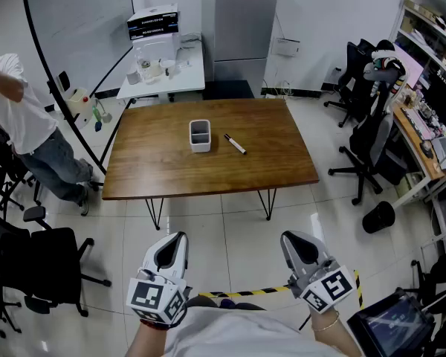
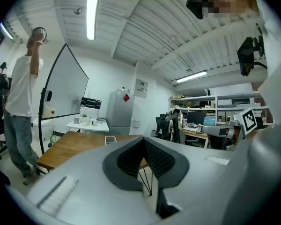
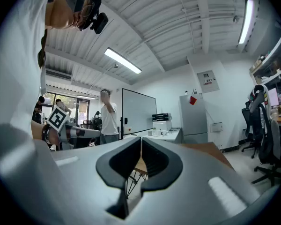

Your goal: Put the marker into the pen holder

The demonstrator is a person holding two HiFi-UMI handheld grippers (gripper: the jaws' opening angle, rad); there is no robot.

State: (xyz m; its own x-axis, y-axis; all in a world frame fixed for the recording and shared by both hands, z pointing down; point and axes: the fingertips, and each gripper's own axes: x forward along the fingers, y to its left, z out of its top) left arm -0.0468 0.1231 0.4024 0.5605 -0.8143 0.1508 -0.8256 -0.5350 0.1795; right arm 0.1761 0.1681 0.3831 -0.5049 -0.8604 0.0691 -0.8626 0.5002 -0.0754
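A black-and-white marker point(image 1: 235, 143) lies on the wooden table point(image 1: 163, 173), just right of a white pen holder point(image 1: 200, 135) that stands near the table's middle. Both grippers are held low in front of the person, well short of the table. My left gripper point(image 1: 172, 243) is shut with nothing in it, and so is my right gripper point(image 1: 299, 245). In the left gripper view the jaws meet at the tip point(image 2: 143, 138), with the pen holder point(image 2: 110, 139) small on the table beyond. In the right gripper view the jaws point(image 3: 141, 139) are closed and empty.
A person in a white shirt point(image 1: 18, 117) stands at the left by a whiteboard point(image 1: 74, 28). A white side table point(image 1: 163, 73) with a box stands behind the table. Office chairs point(image 1: 368, 136) and a desk are on the right, a black chair point(image 1: 37, 259) at lower left.
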